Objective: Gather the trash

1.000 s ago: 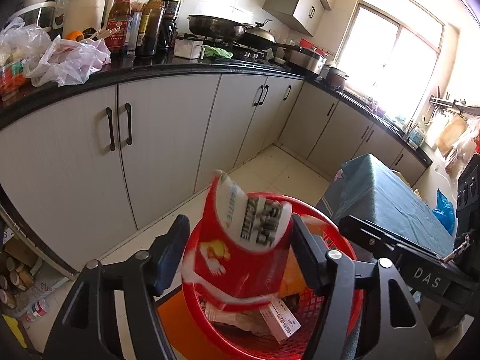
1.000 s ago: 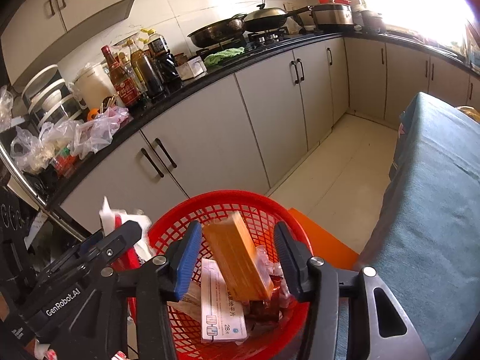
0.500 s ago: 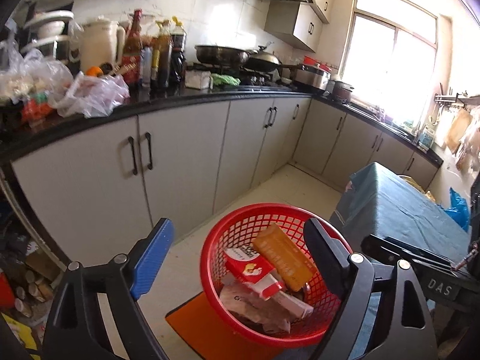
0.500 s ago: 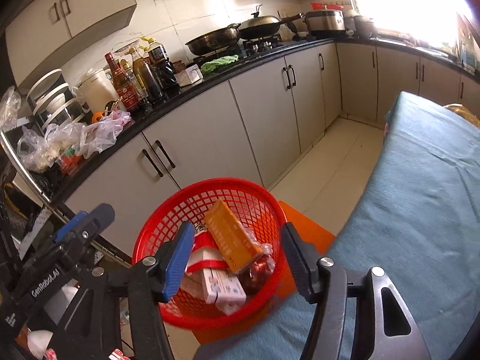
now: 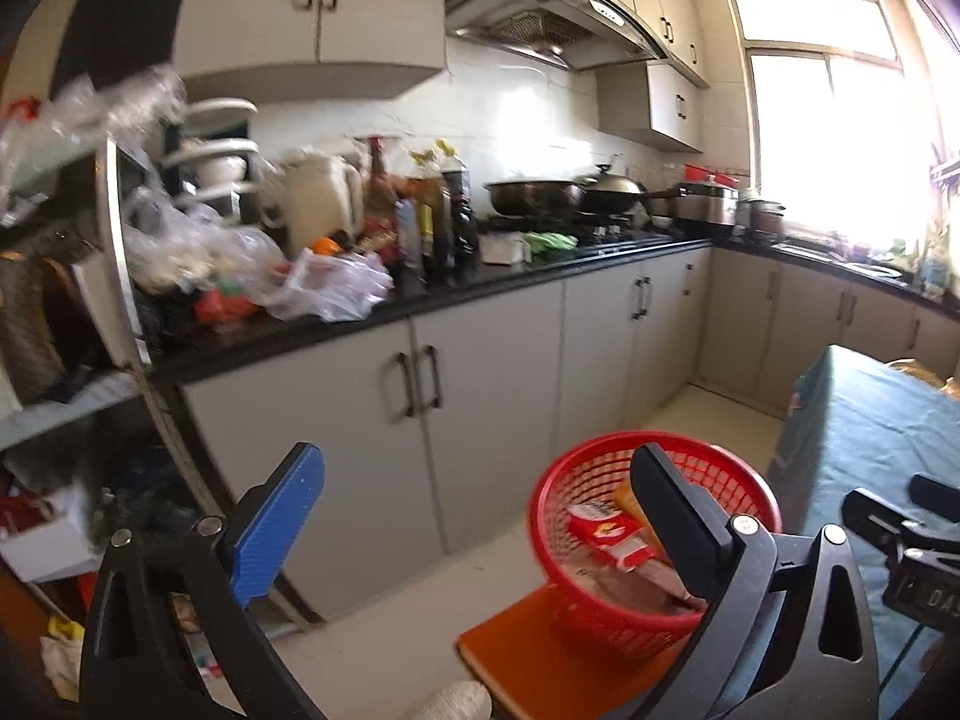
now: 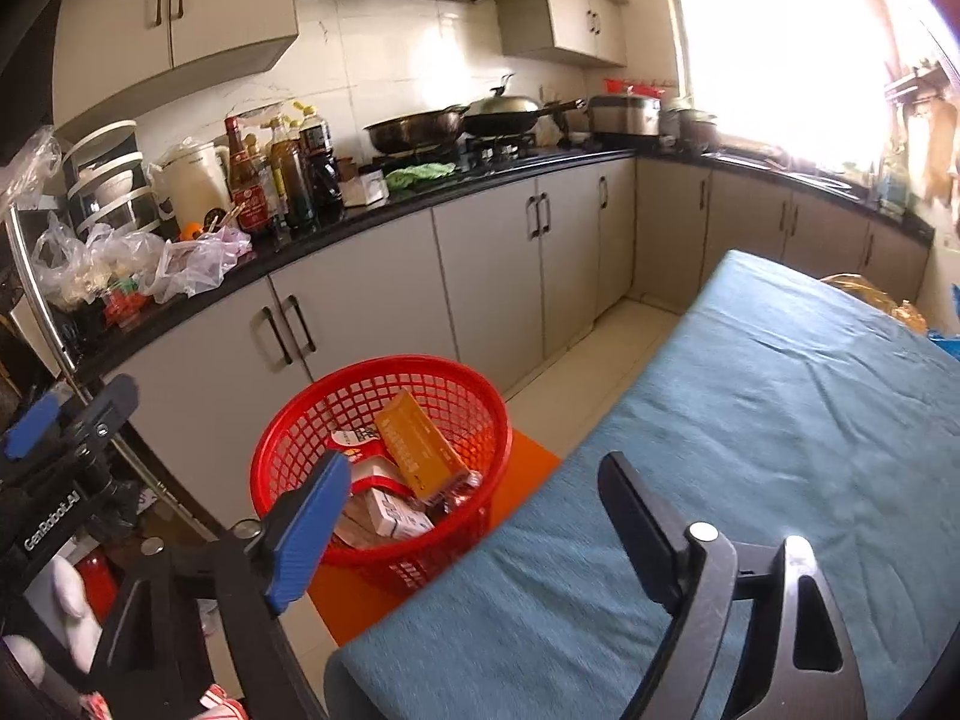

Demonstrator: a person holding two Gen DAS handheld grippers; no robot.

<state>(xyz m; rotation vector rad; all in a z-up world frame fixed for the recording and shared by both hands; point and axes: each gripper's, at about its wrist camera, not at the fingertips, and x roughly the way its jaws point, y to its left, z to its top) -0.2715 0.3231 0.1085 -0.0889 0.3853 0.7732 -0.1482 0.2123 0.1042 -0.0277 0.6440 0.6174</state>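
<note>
**A:** What's the biggest thing ahead of the tongs?

**B:** The long run of pale flat-fronted cabinets with thin dark bar handles, well beyond both tongs, topped by a glossy black tabletop crowded with crinkled clear plastic bags, tall sauce bottles and two round dark woks. Next in size is the teal cloth, a soft, faintly wrinkled weave lying directly under and ahead of the right tongs.

**A:** And the trash?

**B:** It sits in the red basket, a round plastic tub with a lattice wall, standing on a flat orange board on the floor. From the right tongs it lies just ahead, behind the blue left finger; from the left tongs it lies ahead to the right, partly behind the black finger. Inside lie an orange flat box, tilted against the wall, a red-and-white packet and a small white carton.

**A:** How do the tongs stand?

**B:** Both have just been opening and now gape wide, with nothing gripped between the fingers. Each has one ribbed blue pad and one smooth black finger. A white-gloved hand shows low at the left of the right wrist view.
</note>
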